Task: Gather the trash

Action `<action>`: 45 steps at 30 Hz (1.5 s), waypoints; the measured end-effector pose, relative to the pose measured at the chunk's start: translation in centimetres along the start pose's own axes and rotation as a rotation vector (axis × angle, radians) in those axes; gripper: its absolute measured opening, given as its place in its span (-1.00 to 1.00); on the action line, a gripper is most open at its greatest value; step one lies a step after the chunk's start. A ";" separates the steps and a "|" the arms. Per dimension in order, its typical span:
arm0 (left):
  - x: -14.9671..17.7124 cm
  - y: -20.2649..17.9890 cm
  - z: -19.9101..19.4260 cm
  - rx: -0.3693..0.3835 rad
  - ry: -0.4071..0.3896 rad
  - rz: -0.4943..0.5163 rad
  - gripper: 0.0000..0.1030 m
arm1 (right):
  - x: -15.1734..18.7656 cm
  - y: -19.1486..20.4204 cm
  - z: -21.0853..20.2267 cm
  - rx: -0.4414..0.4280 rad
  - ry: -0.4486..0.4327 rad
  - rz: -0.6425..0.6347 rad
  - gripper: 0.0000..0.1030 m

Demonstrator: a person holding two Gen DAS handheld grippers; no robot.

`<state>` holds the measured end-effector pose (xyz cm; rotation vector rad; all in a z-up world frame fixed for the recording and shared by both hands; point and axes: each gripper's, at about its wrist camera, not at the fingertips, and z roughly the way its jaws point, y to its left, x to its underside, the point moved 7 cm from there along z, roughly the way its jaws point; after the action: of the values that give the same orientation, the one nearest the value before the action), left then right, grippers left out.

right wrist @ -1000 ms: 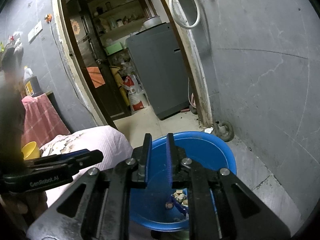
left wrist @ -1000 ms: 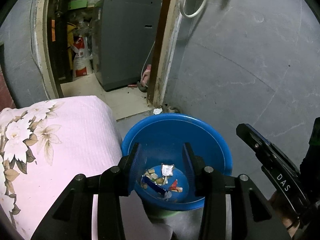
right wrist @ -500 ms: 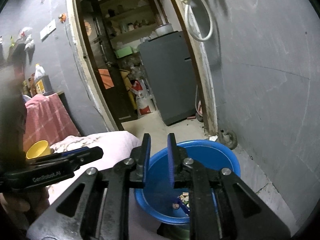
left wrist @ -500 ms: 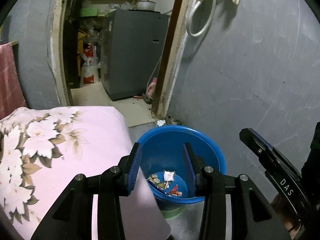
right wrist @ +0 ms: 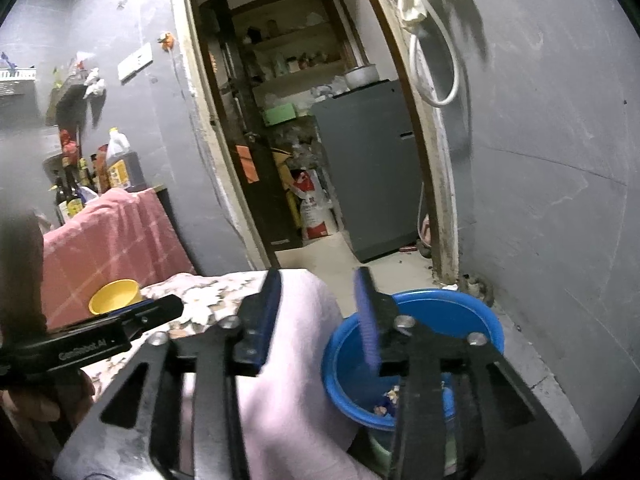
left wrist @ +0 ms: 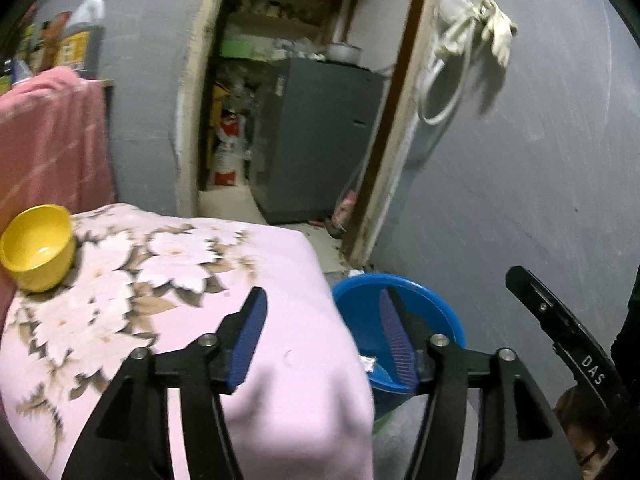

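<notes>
Both grippers open-jawed, blue basin [left wrist: 436,312] beside cloth edge [left wrist: 344,320]

blue basin [left wrist: 436,312] | round plastic, upright, open top | on floor at 4 o'clock of left wrist view, beside pink-draped edge, near door frame | trash scraps [right wrist: 390,398] | small mixed wrappers, one pale crumpled piece [left wrist: 367,361] | loose on basin bottom, partly hidden, at 5 o'clock in right wrist view

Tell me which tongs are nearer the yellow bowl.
Left. The left tongs hang open over the pink floral cloth on which the yellow bowl sits. The right tongs are open farther off, by the blue basin.
</notes>
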<state>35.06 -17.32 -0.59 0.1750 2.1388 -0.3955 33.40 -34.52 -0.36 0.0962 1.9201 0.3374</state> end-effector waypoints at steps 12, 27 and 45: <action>2.1 4.9 -9.5 -0.127 -0.164 -0.048 0.61 | 1.1 6.0 -3.4 -0.083 -0.015 -0.031 0.51; 7.4 8.8 -17.9 -0.237 -0.260 -0.050 0.82 | 5.0 11.5 -9.2 -0.153 -0.089 -0.096 1.00; 15.3 10.8 -23.4 -0.334 -0.271 -0.032 0.88 | 10.7 14.6 -14.6 -0.145 -0.104 -0.192 1.00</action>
<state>11.10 0.51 -3.27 -0.0991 1.9076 -0.0704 14.58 -20.91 -1.08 -0.1633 1.7800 0.3342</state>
